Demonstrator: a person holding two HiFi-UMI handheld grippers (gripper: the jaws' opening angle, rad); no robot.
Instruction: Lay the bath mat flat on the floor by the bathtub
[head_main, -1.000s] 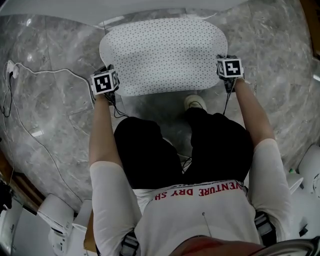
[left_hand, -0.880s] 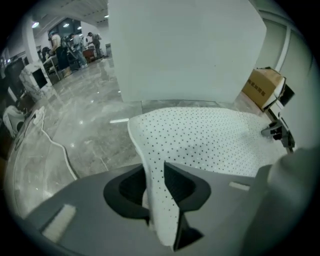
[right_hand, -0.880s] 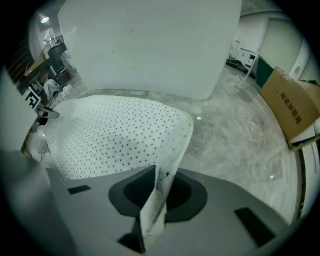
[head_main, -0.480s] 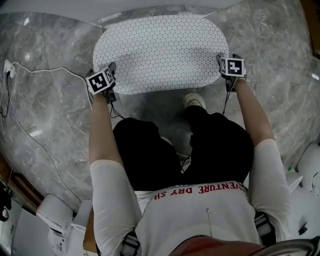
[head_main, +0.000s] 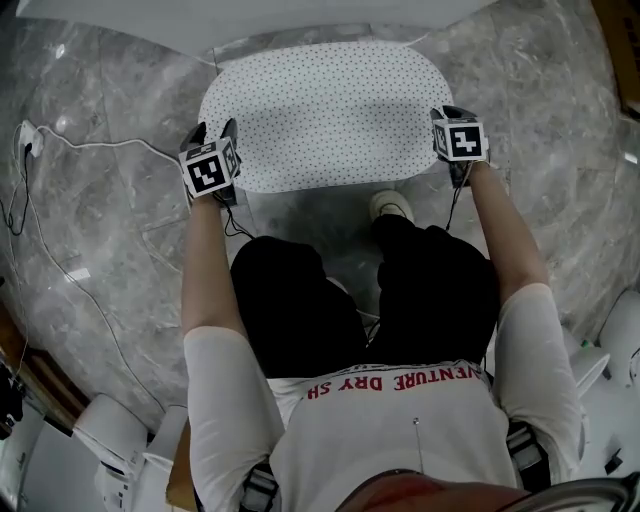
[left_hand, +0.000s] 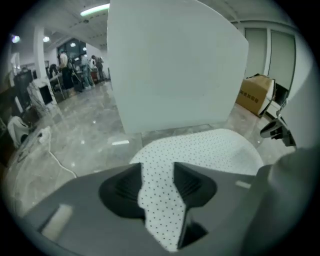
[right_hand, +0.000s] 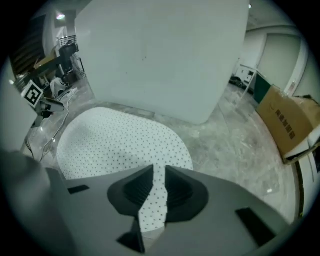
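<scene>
Fingers on left gripper and right gripper apart, just been closing partway, empty, since white dotted bath mat already lies flat on grey marble floor by white bathtub.

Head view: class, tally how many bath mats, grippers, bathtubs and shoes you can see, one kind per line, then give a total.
Bath mat: 1
Grippers, the left gripper and the right gripper: 2
Bathtub: 1
Shoe: 1
Total: 5
</scene>
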